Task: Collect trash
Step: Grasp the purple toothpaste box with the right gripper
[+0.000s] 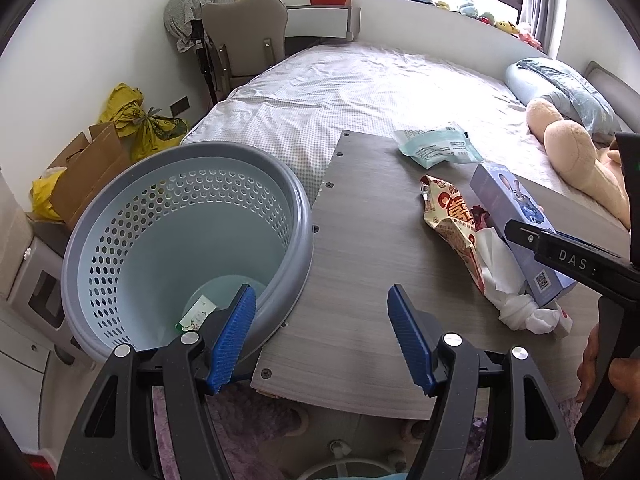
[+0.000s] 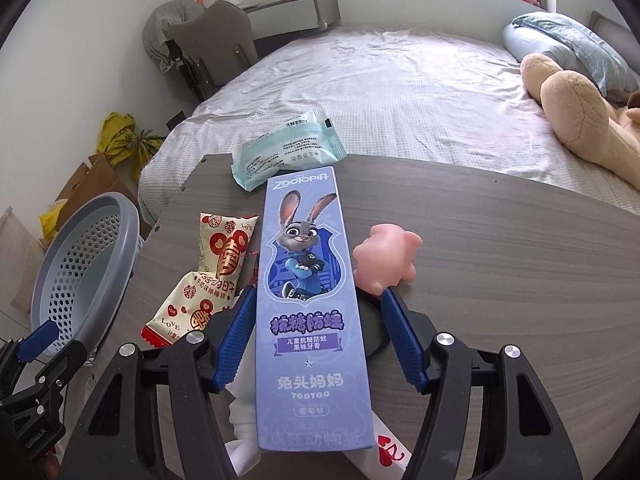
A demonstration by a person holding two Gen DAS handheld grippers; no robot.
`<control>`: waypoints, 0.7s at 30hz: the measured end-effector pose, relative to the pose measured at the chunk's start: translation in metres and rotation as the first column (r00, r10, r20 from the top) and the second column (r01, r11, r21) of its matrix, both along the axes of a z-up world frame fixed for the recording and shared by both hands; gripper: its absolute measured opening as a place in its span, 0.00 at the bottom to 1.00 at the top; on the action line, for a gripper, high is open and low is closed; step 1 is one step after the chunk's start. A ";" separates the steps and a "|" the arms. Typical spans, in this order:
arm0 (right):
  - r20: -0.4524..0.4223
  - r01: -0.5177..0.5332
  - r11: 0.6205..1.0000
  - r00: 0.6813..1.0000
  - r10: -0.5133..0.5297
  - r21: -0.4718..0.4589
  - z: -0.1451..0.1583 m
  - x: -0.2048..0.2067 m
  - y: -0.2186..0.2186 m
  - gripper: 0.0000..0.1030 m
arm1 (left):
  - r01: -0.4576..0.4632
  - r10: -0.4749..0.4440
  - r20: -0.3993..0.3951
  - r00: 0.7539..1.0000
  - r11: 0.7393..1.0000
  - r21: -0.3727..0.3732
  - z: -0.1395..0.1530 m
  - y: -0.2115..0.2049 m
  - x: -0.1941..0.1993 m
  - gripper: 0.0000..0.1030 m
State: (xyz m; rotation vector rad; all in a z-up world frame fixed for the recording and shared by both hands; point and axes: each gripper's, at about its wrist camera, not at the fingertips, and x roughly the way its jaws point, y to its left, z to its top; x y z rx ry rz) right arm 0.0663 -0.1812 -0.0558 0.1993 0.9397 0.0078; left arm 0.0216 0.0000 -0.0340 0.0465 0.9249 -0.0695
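Right claw (image 2: 316, 340) straddles the purple box (image 2: 310, 300) unclenched; only the left view shows the left claw (image 1: 322, 336) released.

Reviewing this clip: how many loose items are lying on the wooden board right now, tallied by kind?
Boxes: 1, the purple Zootopia box
Soft packets: 2, the teal packet and the red-and-cream snack wrapper
Toys: 1, the pink toy
White cloth or tissue: 1, the white bundle partly under the box
Total: 5
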 end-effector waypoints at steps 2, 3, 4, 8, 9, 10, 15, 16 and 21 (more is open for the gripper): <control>-0.001 -0.001 1.000 1.000 0.001 -0.003 0.000 0.000 0.000 0.52 | 0.003 -0.003 0.000 1.000 1.000 0.000 0.000 -0.001 -0.001 0.64; -0.002 -0.004 1.000 1.000 0.004 -0.002 0.000 0.000 -0.001 0.51 | 0.005 -0.005 0.001 1.000 1.000 0.000 0.000 -0.002 -0.001 0.64; -0.002 -0.007 1.000 1.000 0.007 0.002 0.000 0.000 -0.001 0.50 | 0.006 -0.006 0.002 1.000 1.000 -0.001 0.000 -0.002 -0.002 0.64; -0.005 -0.012 1.000 1.000 0.012 0.027 0.001 -0.002 -0.001 0.45 | 0.006 -0.006 0.005 1.000 1.000 -0.003 0.001 -0.002 -0.003 0.64; -0.005 -0.013 0.999 1.000 0.013 0.039 0.001 -0.003 -0.002 0.45 | 0.006 -0.006 0.006 1.000 1.000 -0.002 0.001 -0.002 -0.004 0.64; -0.002 -0.014 0.999 1.000 0.014 0.050 0.001 -0.003 -0.002 0.45 | 0.005 -0.005 0.008 1.000 1.000 -0.001 0.002 -0.002 -0.004 0.64; 0.014 -0.016 0.998 1.000 0.015 0.065 0.005 -0.010 -0.001 0.45 | 0.009 -0.009 0.010 1.000 1.000 -0.004 0.003 -0.003 -0.006 0.64; 0.015 -0.016 0.998 1.000 0.015 0.068 0.006 -0.011 -0.001 0.45 | 0.011 -0.011 0.010 1.000 1.000 -0.007 0.004 -0.003 -0.006 0.64; 0.034 -0.011 0.996 0.999 0.008 0.084 0.013 -0.021 -0.002 0.45 | 0.027 -0.027 0.020 0.999 1.000 -0.010 0.007 -0.008 -0.006 0.64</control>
